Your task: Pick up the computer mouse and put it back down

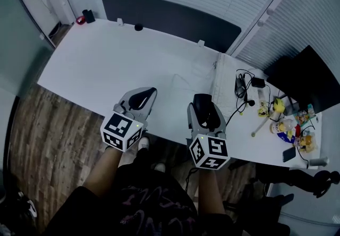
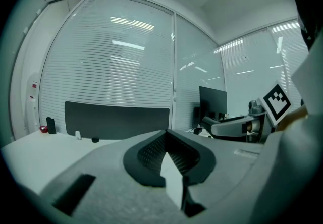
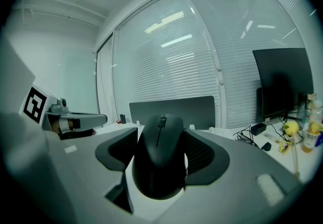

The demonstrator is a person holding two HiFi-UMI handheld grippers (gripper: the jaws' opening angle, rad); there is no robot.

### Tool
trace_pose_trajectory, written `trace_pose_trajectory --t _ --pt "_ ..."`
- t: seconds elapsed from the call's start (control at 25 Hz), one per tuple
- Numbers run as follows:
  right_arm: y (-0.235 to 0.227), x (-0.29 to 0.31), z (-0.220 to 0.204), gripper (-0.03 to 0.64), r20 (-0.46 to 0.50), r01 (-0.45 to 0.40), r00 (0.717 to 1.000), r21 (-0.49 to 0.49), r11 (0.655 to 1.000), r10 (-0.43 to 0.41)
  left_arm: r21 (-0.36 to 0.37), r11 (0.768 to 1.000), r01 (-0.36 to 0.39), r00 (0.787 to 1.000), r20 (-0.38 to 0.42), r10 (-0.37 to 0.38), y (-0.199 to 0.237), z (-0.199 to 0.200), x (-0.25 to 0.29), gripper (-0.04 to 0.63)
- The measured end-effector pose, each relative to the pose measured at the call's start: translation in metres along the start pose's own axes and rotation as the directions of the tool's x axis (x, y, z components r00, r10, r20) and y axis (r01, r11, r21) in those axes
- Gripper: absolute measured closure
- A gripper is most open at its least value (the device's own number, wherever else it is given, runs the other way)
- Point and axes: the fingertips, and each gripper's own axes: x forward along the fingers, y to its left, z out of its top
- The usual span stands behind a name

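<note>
While the computer mouse (image 3: 159, 155) is sitting between its jaws, the right gripper (image 1: 203, 106) is clamping it, pointing forward; the left gripper (image 1: 151, 92), closed and empty, is paralleling it.

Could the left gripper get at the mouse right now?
Probably not: the mouse sits clamped in the right gripper, whose jaws cover both its sides. The left gripper, shut and empty, is alongside, with only bare desk between them.

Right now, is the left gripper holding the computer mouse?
No, nothing sits between the jaws of the left gripper; the computer mouse is between the jaws of the right gripper.
</note>
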Motion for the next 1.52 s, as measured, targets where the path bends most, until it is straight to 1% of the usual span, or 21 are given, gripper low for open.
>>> trace_pose_trajectory --t 0.36,0.8,1.52 --pt "0.003 0.01 -0.017 0.319 -0.045 0.0 0.999 0.008 1.0 0.0 -0.019 1.0 -0.002 0.999 -0.034 0.001 0.011 -0.015 0.001 0.594" --pt "0.0 0.015 -0.046 0.319 -0.114 0.009 0.993 0.02 1.0 -0.007 -0.051 0.999 0.014 0.996 -0.086 -0.018 0.009 -0.041 0.008 0.594" --pt "-0.001 0.034 -0.107 0.319 -0.249 0.031 0.968 0.065 0.997 -0.014 -0.133 0.991 0.011 0.981 -0.193 -0.037 0.022 -0.102 0.019 0.594"
